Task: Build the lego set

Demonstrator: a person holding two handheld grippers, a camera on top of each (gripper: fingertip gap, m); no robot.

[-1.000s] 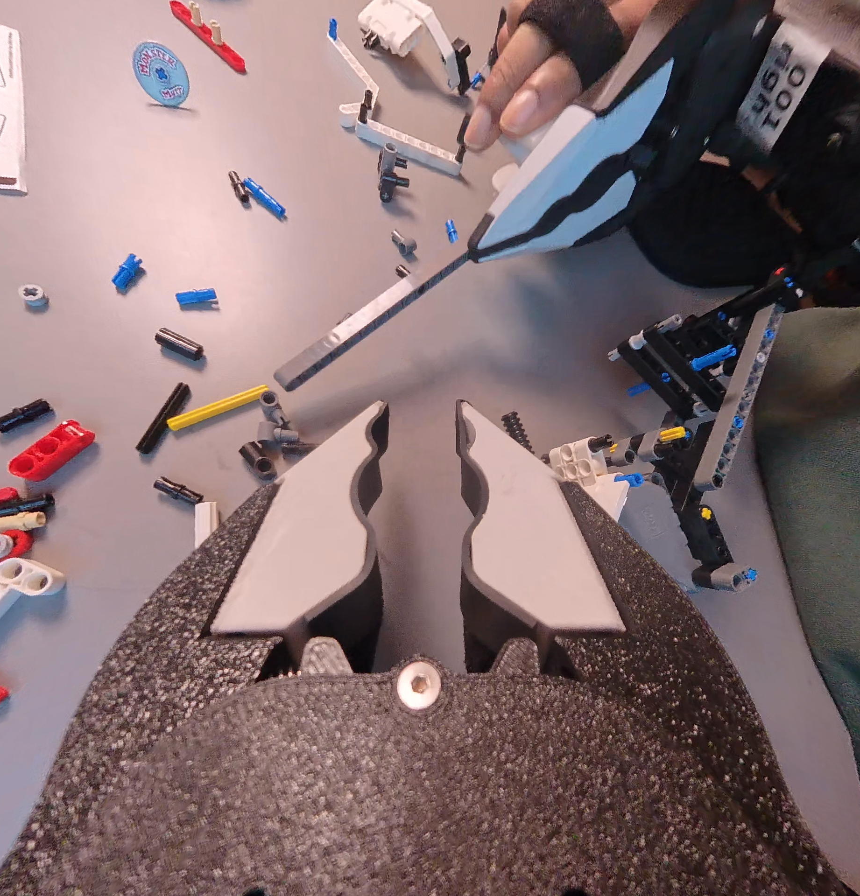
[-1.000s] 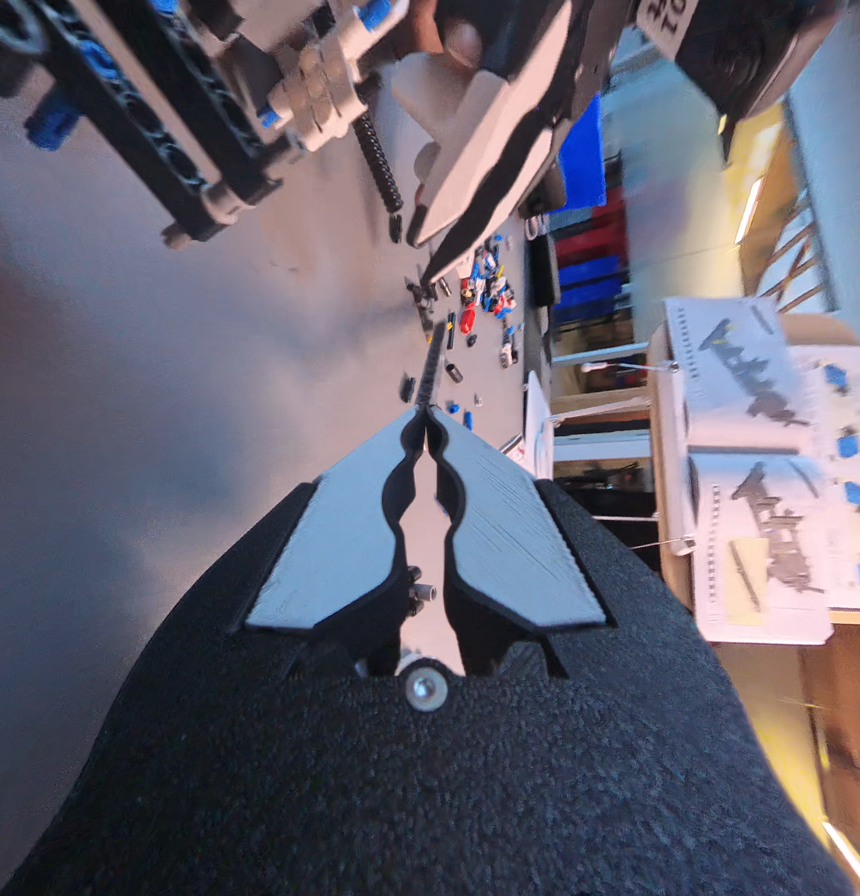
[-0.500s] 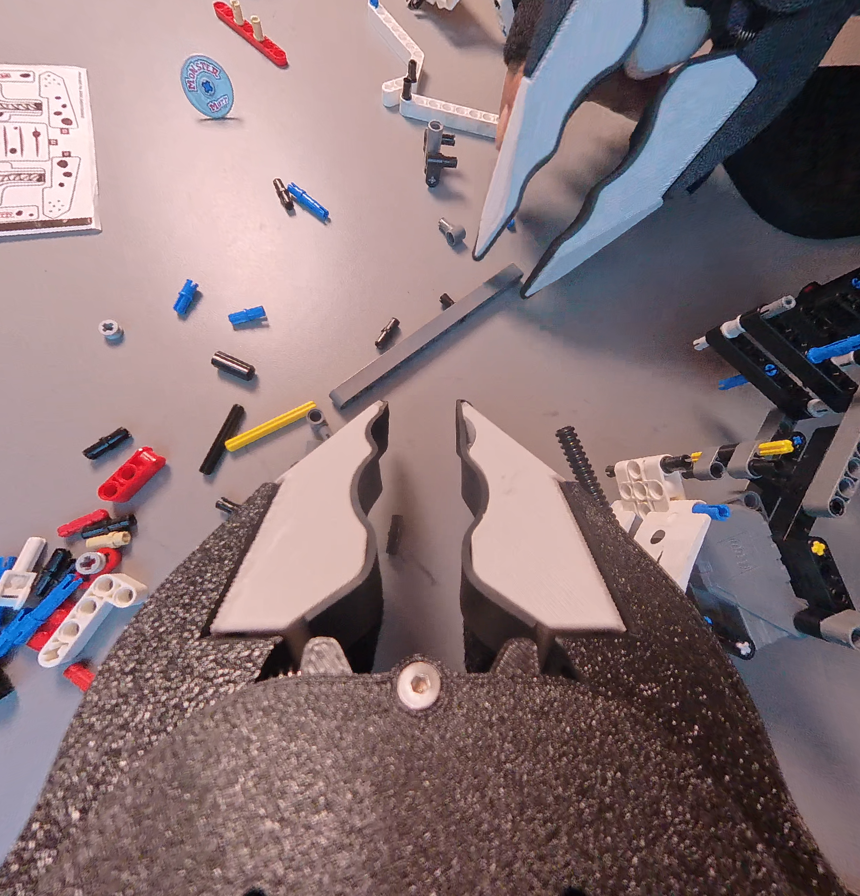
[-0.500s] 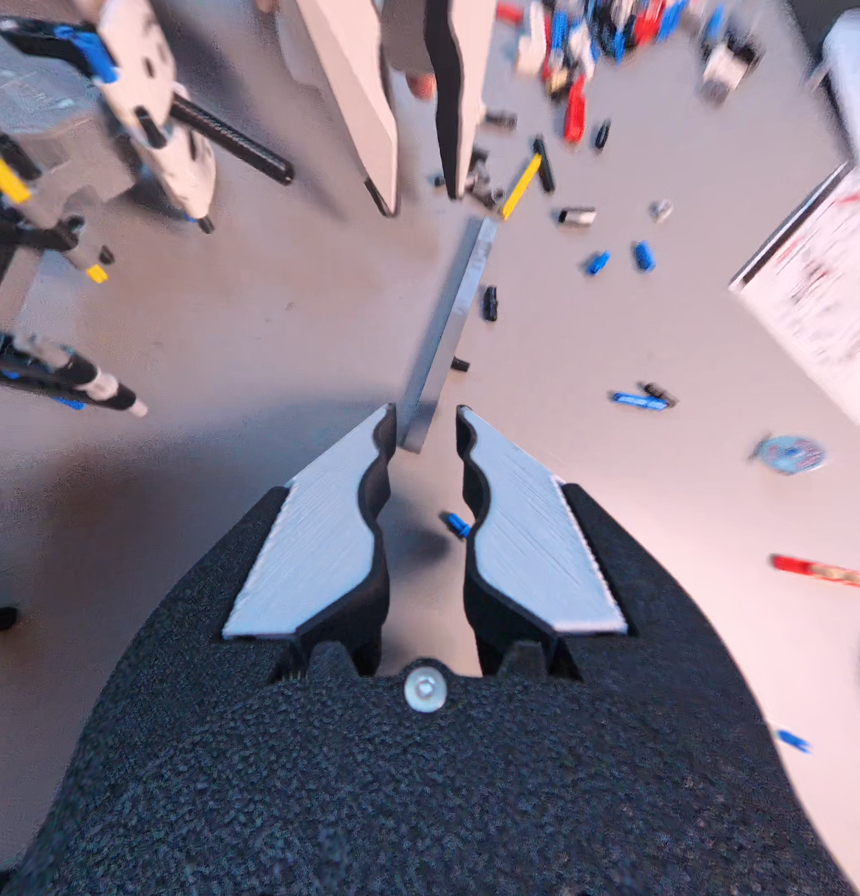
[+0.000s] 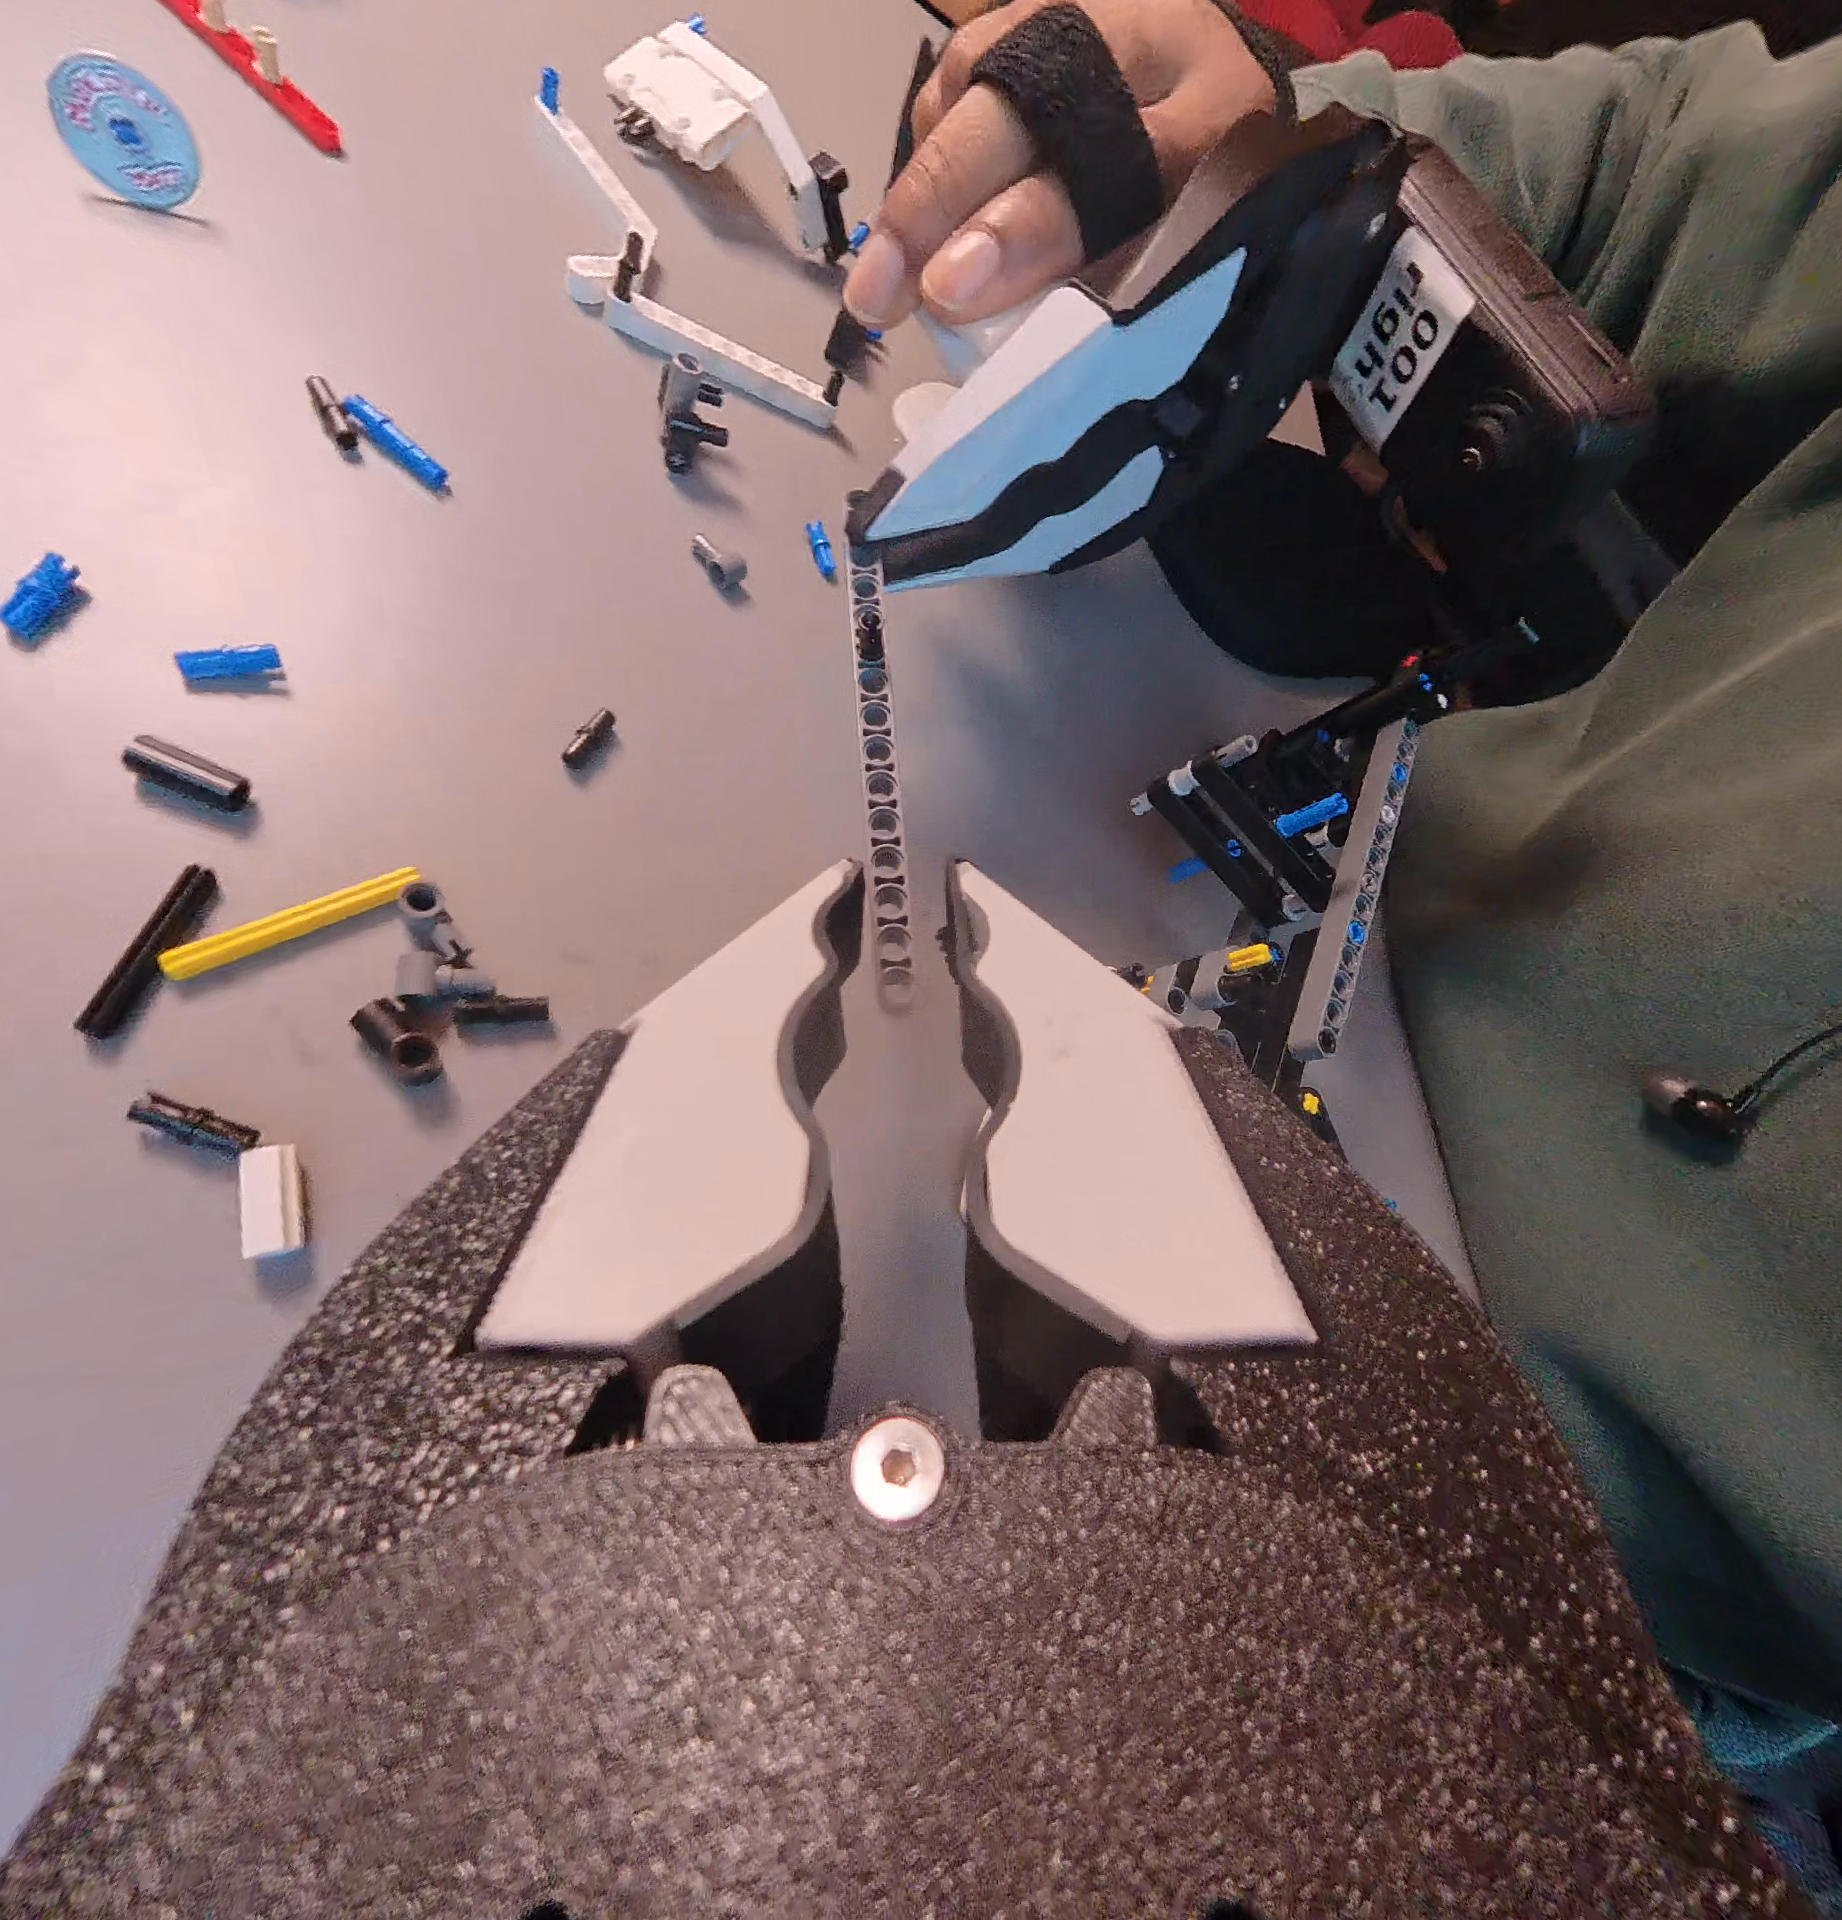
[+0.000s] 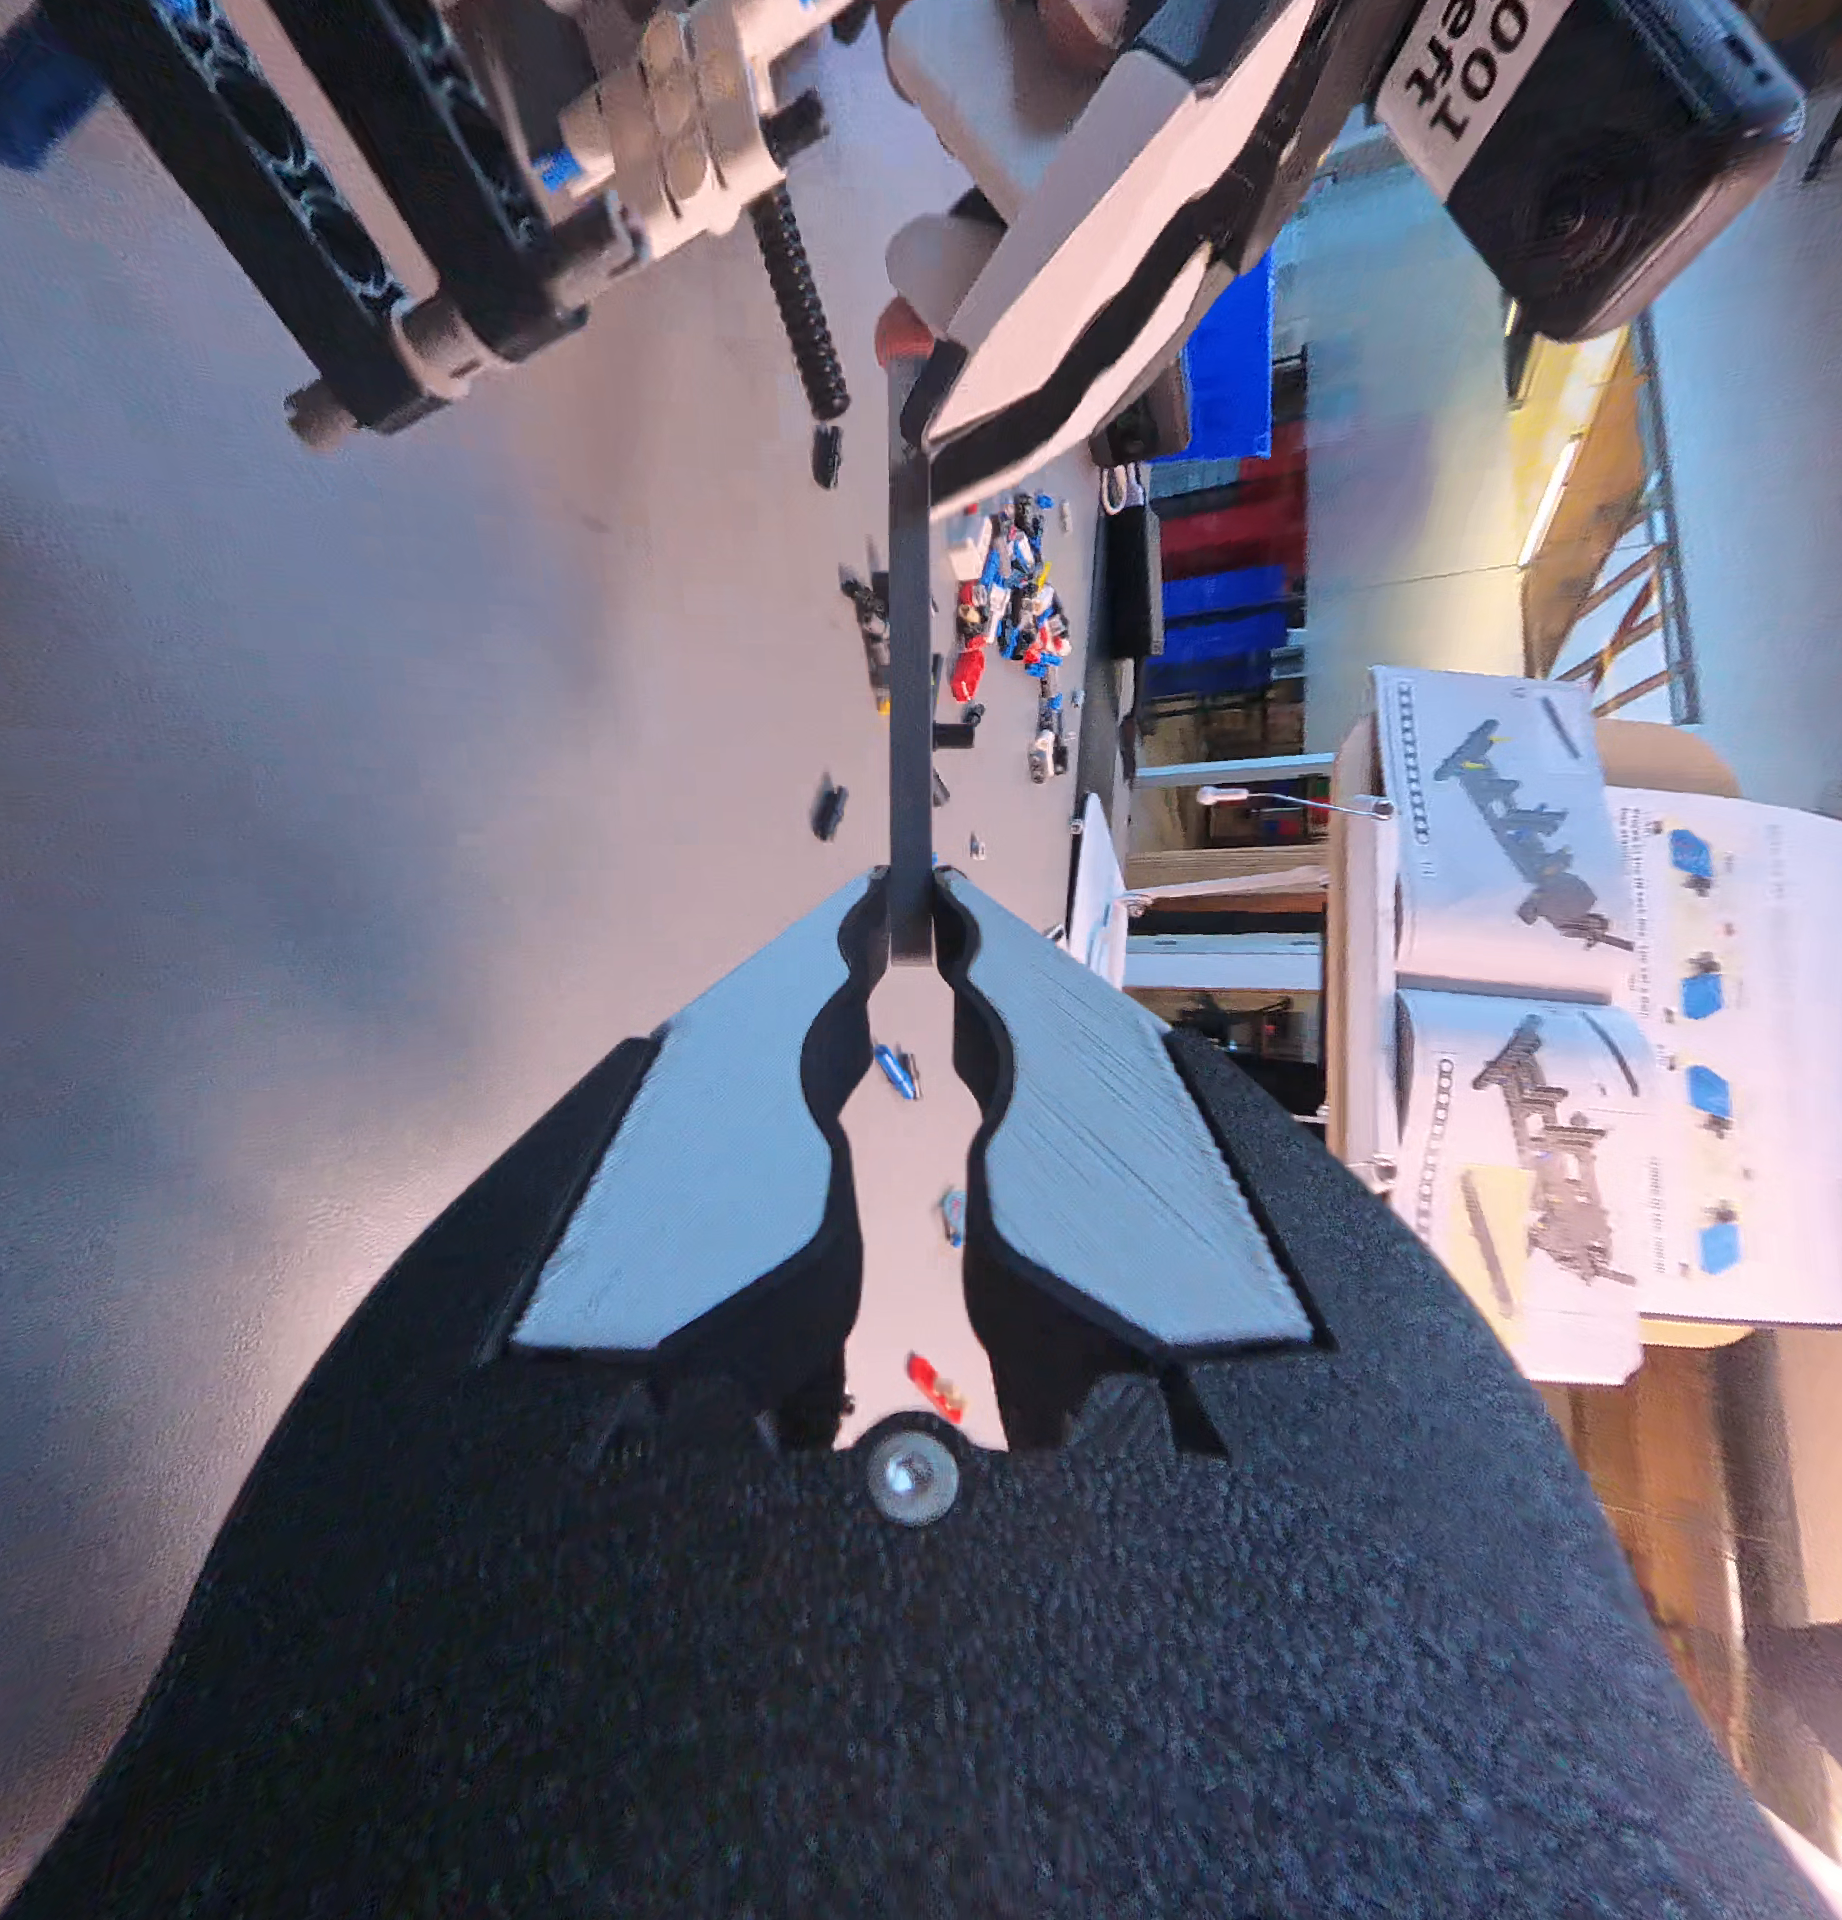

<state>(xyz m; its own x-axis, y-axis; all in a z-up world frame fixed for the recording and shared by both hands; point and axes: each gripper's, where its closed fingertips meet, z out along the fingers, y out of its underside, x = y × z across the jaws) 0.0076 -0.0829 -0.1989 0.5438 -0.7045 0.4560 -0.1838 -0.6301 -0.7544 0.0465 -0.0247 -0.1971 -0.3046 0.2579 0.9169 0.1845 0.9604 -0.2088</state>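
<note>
The right claw (image 6: 906,914) pinches one end of the long grey beam (image 5: 881,790) and holds it clear of the table (image 5: 481,540), likely so the left claw (image 5: 901,883), parted with the beam's free end between its fingers and no contact I can make out, can take or steady it. The beam is thin, straight and lined with round holes, and the half-built frame (image 5: 1281,883) waits just to the right
</note>
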